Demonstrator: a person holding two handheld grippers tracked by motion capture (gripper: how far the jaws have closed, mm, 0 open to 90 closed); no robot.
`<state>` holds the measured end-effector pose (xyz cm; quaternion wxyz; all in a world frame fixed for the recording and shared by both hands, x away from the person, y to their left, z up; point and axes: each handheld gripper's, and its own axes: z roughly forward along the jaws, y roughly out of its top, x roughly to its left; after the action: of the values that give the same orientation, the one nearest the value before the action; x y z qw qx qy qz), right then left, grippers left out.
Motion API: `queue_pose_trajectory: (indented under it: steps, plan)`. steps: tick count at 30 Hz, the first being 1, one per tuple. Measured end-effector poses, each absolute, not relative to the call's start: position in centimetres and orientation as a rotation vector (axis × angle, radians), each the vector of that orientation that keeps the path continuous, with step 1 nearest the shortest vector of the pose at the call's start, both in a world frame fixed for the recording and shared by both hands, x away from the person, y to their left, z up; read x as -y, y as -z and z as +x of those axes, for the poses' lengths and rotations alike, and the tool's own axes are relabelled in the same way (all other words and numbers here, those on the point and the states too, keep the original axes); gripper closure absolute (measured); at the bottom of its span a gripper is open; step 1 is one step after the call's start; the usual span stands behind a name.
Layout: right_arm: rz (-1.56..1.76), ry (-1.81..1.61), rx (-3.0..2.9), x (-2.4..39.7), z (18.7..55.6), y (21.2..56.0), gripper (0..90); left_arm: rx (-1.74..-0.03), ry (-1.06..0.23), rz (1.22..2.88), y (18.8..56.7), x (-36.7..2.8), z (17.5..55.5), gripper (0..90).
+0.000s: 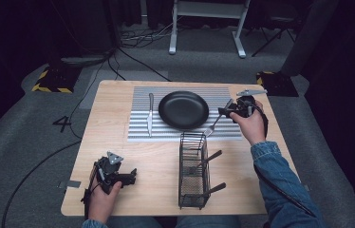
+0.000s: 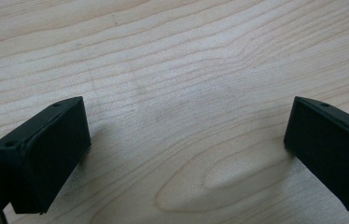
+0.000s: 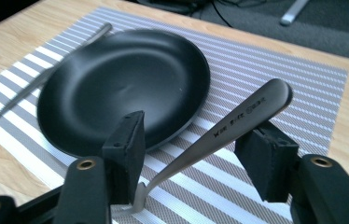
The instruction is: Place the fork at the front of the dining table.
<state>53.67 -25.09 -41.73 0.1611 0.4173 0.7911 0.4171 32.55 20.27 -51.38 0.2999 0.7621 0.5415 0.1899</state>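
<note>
A steel fork (image 3: 238, 123) lies between the parted jaws of the right gripper (image 3: 196, 154) at the black plate's (image 1: 183, 109) three o'clock, on the striped placemat (image 1: 142, 135). It looks light, rigid and slick, best pinched mid-handle. Whether a pad touches it is hard to tell; its tines are cut off. The left gripper (image 2: 182, 154) gapes over bare table (image 2: 172, 56).
</note>
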Motion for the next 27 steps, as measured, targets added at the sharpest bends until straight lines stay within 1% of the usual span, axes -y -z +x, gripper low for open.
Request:
queue_pose_trajectory:
  steps: [9, 27]
  plan:
    - [1.274, -1.125, -2.26, 25.7, 53.8, 42.3, 42.9, -1.438, -0.505, 2.024, 51.4, -20.3, 32.6, 0.4]
    - [1.33, -1.081, -2.225, 26.0, 54.9, 42.7, 44.1, -1.438, -0.504, 2.023, 51.4, -20.3, 32.6, 0.4]
